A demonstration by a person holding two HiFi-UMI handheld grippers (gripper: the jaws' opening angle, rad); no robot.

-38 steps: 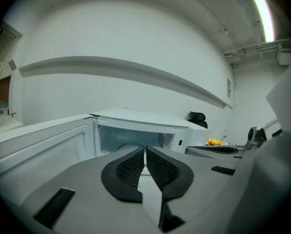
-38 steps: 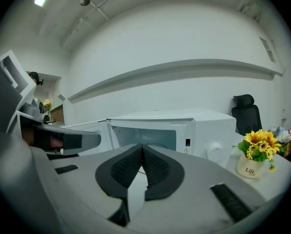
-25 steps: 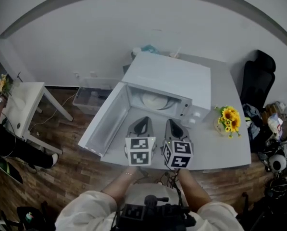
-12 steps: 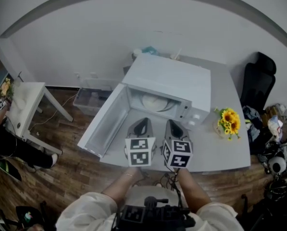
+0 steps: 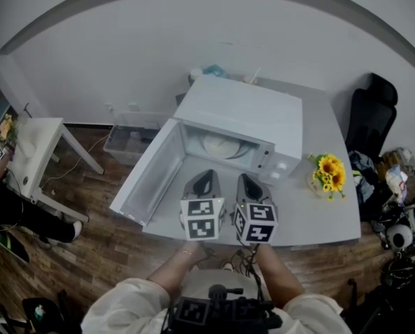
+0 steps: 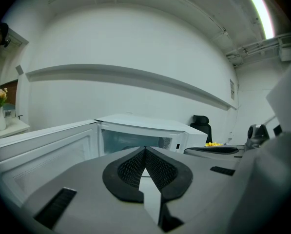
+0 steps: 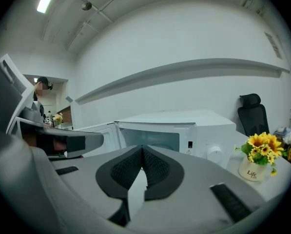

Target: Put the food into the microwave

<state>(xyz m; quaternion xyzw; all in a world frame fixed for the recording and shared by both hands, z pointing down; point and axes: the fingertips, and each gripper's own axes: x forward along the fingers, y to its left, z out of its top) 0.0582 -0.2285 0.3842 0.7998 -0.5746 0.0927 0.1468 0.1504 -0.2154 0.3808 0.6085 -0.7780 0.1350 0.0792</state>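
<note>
The white microwave (image 5: 242, 113) stands on the grey table (image 5: 311, 218) with its door (image 5: 148, 176) swung open to the left. A pale round dish (image 5: 221, 145) lies inside the cavity; what is on it I cannot tell. My left gripper (image 5: 207, 175) and right gripper (image 5: 246, 178) hover side by side just in front of the opening, both shut and empty. In the left gripper view the pads meet at the tip of my left gripper (image 6: 145, 149), with the microwave (image 6: 150, 130) ahead. My right gripper (image 7: 142, 147) looks the same, facing the cavity (image 7: 152, 139).
A small pot of sunflowers (image 5: 327, 174) stands right of the microwave, also seen as the sunflowers (image 7: 260, 150). A black chair (image 5: 370, 120) is at the far right. A white side table (image 5: 37, 152) and a seated person are at the left. A clear bin (image 5: 127, 141) sits on the floor.
</note>
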